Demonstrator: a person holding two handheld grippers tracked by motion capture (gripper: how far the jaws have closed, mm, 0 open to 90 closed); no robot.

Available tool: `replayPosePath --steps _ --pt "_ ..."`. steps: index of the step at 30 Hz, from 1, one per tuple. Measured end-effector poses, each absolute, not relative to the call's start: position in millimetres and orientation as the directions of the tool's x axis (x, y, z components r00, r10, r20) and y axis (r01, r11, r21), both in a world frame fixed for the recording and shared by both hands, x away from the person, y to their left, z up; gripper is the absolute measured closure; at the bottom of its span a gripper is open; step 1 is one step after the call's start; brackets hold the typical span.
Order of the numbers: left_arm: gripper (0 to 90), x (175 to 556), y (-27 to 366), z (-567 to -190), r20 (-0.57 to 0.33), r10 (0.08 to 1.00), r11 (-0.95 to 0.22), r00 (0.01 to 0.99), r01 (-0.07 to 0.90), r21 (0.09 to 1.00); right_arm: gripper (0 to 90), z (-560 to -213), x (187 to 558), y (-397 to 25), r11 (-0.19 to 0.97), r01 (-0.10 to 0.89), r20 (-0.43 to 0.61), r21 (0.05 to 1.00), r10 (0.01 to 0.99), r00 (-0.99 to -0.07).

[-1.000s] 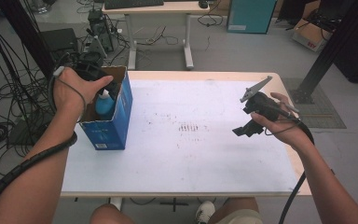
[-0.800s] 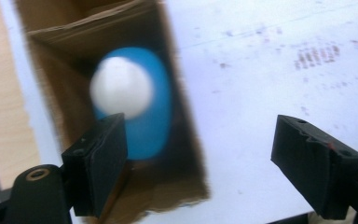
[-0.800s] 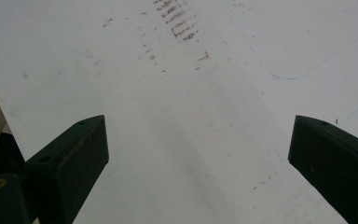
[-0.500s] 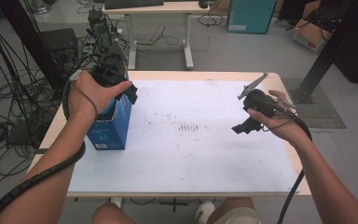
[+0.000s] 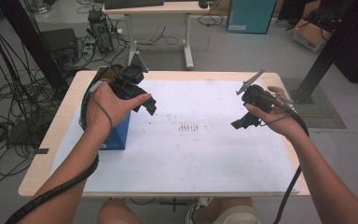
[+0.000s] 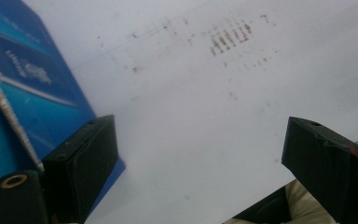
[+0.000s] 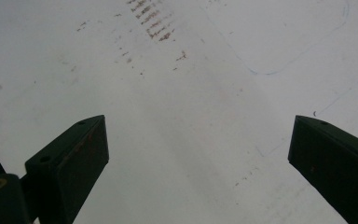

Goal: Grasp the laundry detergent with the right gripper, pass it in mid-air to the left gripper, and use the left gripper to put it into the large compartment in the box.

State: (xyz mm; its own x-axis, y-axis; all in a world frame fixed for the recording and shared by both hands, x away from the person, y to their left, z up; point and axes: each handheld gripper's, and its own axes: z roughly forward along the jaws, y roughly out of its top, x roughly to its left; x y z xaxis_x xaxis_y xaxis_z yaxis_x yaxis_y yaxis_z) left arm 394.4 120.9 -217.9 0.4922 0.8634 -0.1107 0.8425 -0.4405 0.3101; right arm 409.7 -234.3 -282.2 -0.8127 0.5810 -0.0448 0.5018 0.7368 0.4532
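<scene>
- Two grippers and one box make up the working set, all placed here relative to the blue box [image 5: 116, 133].
- Surface [image 5: 205, 158]: white sheet over a wooden top, bearing a patch of brownish marks [image 5: 189, 127] to the right of the blue box; otherwise bare in front of both grippers.
- Blue box: stands at the left side of the surface, top open; the person's left hand covers most of its opening, so its contents cannot be told. In the left gripper view its printed blue wall [image 6: 23, 93] lies just beside the left jaw.
- Left gripper [image 5: 142, 100]: held above the box's right upper edge, pointing out over the sheet; jaws spread wide, nothing between them.
- Right gripper [image 5: 242, 122]: well apart from the box, across the marked patch, raised off the surface; jaws released, nothing held.
- Progress, as a judgement: work centres on the box; neither gripper carries anything, so any picking from or placing into the box remains to be done or has just finished.
</scene>
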Motion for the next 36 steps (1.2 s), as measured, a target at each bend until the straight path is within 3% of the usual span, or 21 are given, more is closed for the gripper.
replayPosePath --steps 36 --pt "10.5 390 87 -229 -0.153 0.817 -0.48 0.557 0.802 0.356 4.9 -273 432 -243 0.74 0.52 -0.062 0.425 0.597 -0.8"
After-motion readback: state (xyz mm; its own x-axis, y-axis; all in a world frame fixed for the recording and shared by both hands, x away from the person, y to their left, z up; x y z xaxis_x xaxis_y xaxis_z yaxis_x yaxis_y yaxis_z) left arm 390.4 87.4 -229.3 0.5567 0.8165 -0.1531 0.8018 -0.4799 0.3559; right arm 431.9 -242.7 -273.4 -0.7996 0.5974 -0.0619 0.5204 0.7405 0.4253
